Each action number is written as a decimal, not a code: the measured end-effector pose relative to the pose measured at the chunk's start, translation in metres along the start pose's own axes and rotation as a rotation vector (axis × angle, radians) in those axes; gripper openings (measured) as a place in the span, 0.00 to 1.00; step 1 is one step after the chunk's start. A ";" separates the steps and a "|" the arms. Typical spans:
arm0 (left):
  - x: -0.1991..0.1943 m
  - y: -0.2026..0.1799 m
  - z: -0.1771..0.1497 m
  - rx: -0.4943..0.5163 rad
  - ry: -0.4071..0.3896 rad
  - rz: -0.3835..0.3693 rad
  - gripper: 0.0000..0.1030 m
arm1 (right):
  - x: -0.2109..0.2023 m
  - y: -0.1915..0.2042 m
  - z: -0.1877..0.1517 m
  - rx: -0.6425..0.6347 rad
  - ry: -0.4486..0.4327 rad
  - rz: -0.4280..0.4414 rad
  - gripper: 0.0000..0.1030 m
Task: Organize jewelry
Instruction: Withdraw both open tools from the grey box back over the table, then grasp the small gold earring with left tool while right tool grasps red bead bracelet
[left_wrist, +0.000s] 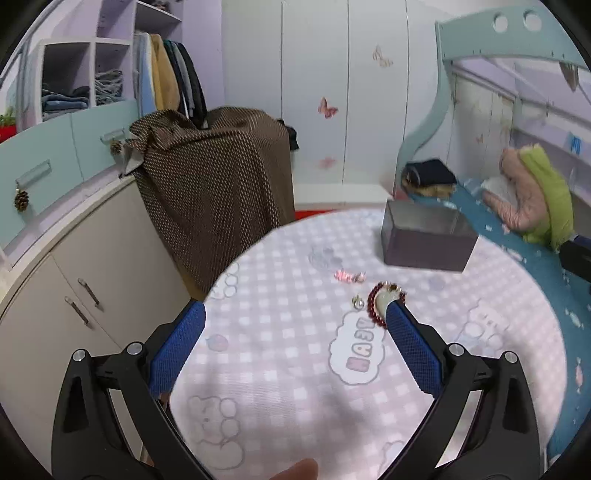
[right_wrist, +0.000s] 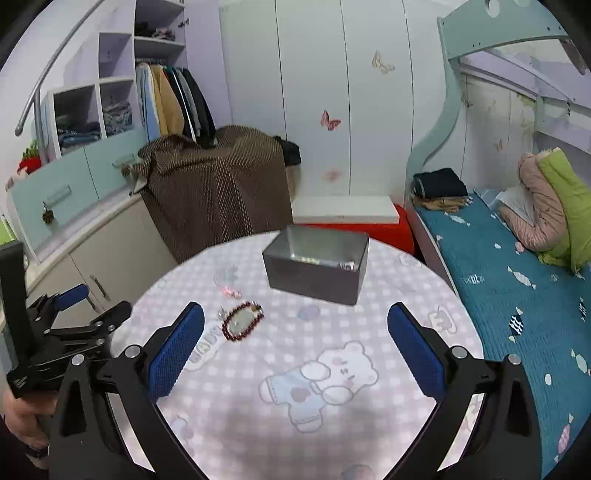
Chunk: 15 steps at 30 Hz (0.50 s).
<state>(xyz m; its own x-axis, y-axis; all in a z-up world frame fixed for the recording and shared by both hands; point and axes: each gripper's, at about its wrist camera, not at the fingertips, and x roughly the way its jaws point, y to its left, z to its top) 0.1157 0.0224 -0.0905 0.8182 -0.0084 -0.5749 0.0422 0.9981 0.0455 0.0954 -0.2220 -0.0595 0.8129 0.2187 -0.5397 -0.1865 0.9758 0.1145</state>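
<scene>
A dark red bead bracelet lies on the round table, with a pale bangle inside it, a small silver earring to its left and a pink sparkly piece beyond. My left gripper is open and empty above the table; its right fingertip partly covers the bracelet. In the right wrist view the bracelet lies left of centre and the grey open box stands behind, holding some jewelry. My right gripper is open and empty. The left gripper shows at the left.
The table carries a pink checked cloth with bear prints. A brown draped object stands behind it. A cabinet is at the left and a bed with blue cover at the right. White wardrobe doors stand behind.
</scene>
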 end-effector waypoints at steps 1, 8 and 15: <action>0.008 -0.002 -0.001 0.001 0.013 -0.003 0.95 | 0.004 0.000 -0.002 -0.003 0.014 0.000 0.93; 0.068 -0.013 -0.001 0.042 0.107 -0.001 0.95 | 0.028 -0.003 -0.014 0.001 0.080 0.008 0.93; 0.127 -0.019 0.005 0.077 0.186 -0.013 0.95 | 0.048 -0.004 -0.022 -0.007 0.129 0.028 0.93</action>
<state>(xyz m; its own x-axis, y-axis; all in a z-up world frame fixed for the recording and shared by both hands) 0.2221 0.0017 -0.1601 0.6974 -0.0024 -0.7167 0.1016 0.9902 0.0956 0.1226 -0.2155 -0.1044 0.7298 0.2427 -0.6391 -0.2123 0.9691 0.1255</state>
